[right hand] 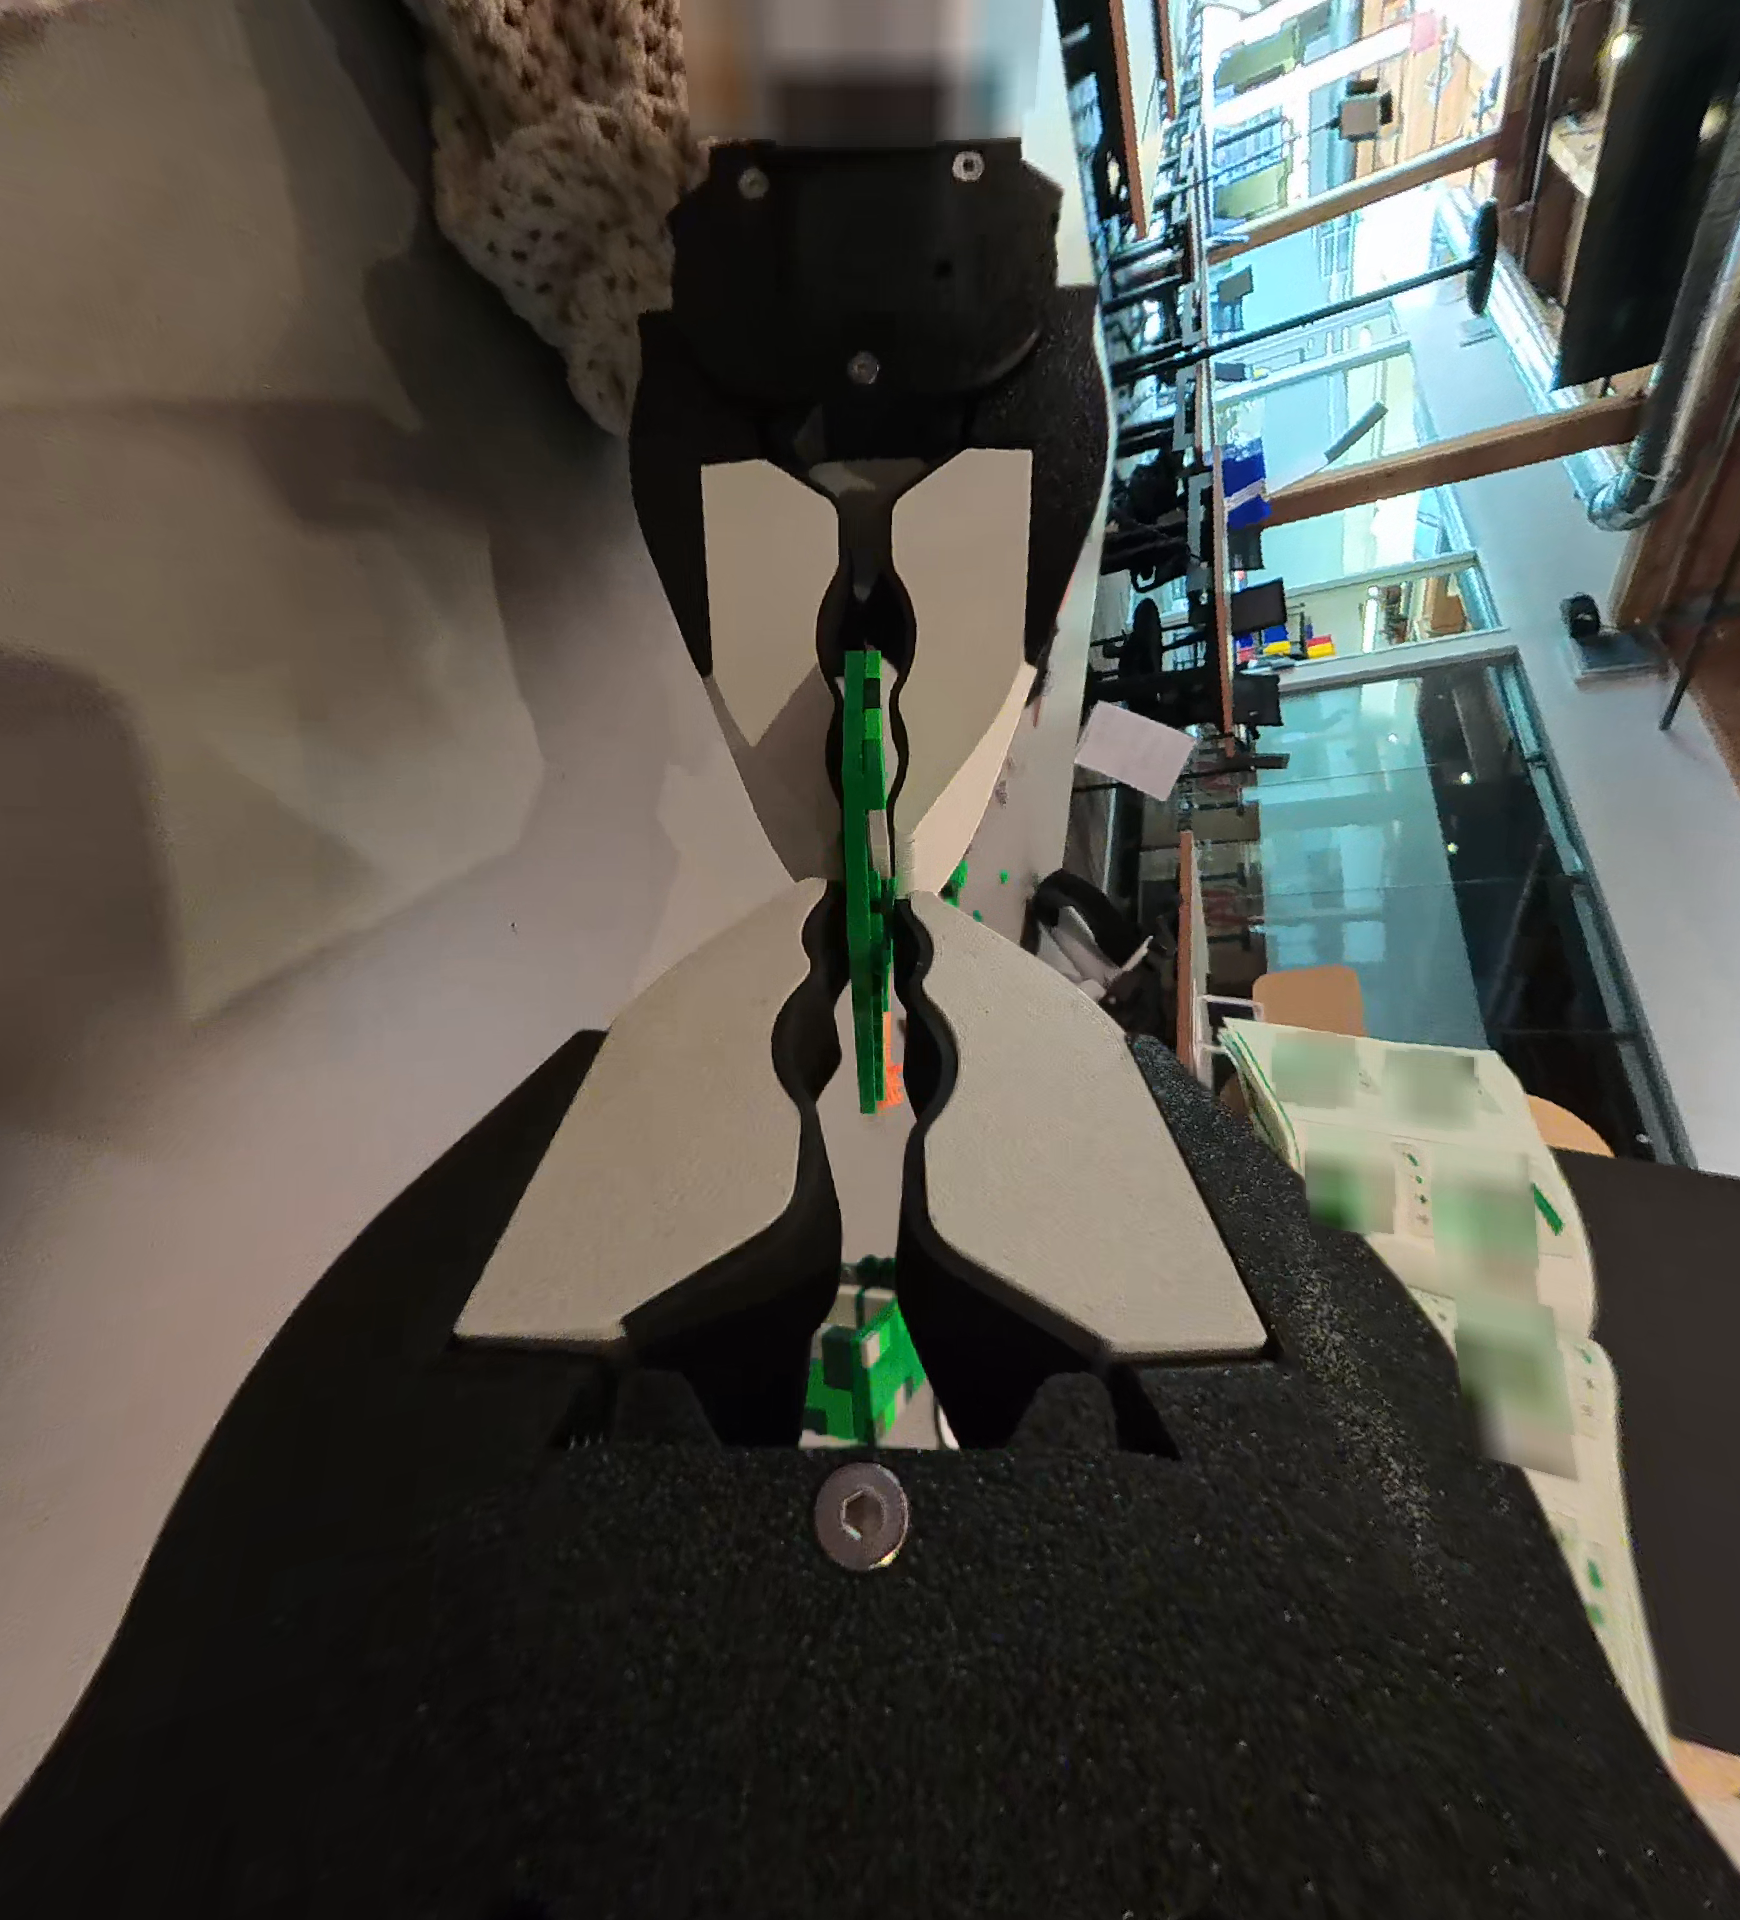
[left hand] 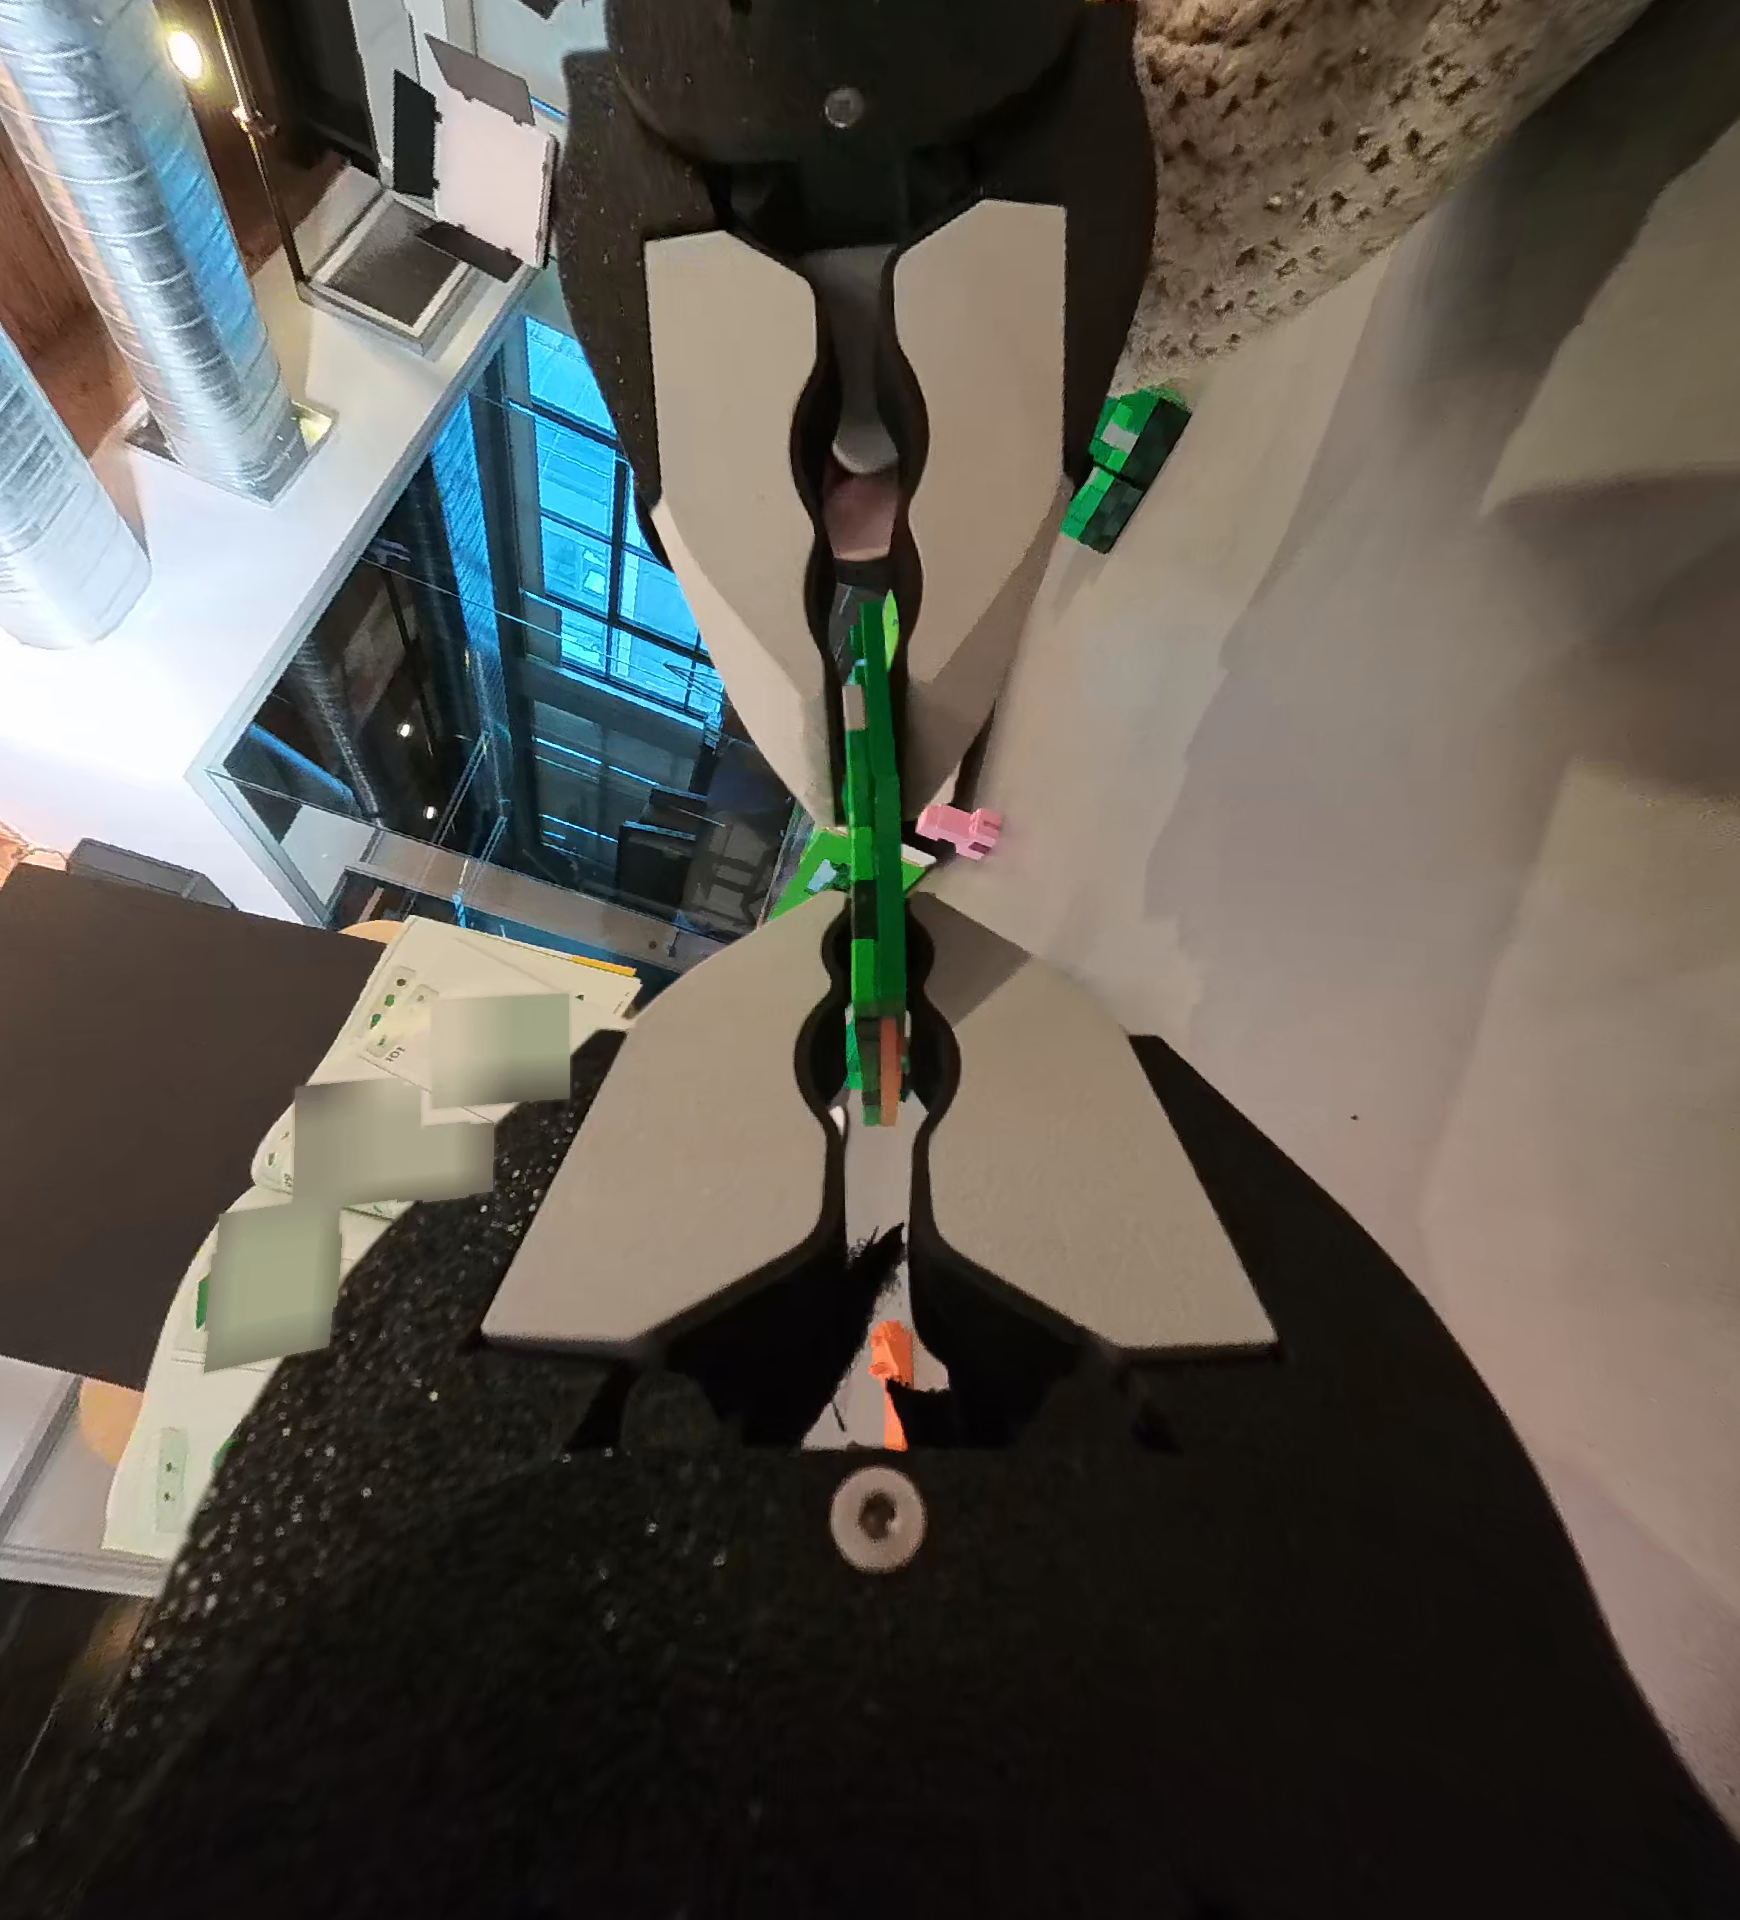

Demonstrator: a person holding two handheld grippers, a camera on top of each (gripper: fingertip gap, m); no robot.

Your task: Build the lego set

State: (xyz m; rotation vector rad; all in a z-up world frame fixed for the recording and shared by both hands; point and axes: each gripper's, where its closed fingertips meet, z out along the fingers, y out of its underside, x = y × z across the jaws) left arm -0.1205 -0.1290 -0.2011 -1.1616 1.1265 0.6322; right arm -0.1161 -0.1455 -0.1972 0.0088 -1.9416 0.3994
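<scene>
A thin green Lego plate assembly is seen edge-on, with an orange piece at its near end. My left gripper is shut on its near part. My right gripper faces it from the top of the view, shut on the far part. In the right wrist view the same plate runs between my right gripper and the opposing left gripper. Both hold it above the white table.
A small pink piece and a green block build lie on the table. An orange piece shows below my left fingers. An open instruction booklet and a black board lie alongside. A knitted sleeve is behind.
</scene>
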